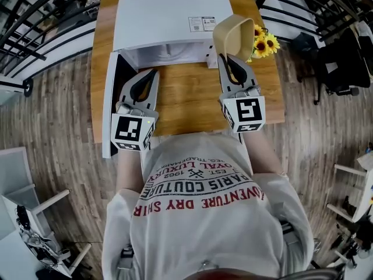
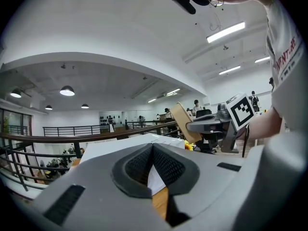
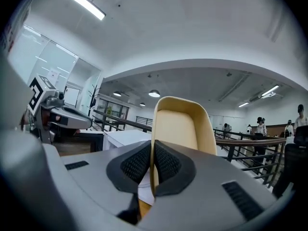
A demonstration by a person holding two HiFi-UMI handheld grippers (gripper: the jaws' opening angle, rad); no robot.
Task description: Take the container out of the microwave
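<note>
The tan, tray-shaped container (image 1: 234, 37) is up in the air in front of the white microwave's (image 1: 169, 16) right end, tipped on edge with its hollow facing me. My right gripper (image 1: 227, 60) is shut on its rim; in the right gripper view the pads pinch the thin wall of the container (image 3: 180, 126) at the right gripper (image 3: 152, 158). The microwave door (image 1: 111, 104) hangs open to the left and the cavity looks bare. Over the table by the door, my left gripper (image 1: 152, 73) is shut with nothing in it; the left gripper (image 2: 153, 155) shows its pads meeting.
The microwave stands at the back of a wooden table (image 1: 186, 98). Yellow sunflowers (image 1: 265, 42) sit at its right, just beyond the raised container. Black railings (image 1: 35, 22) run behind the table, and chairs and white furniture stand on the floor around.
</note>
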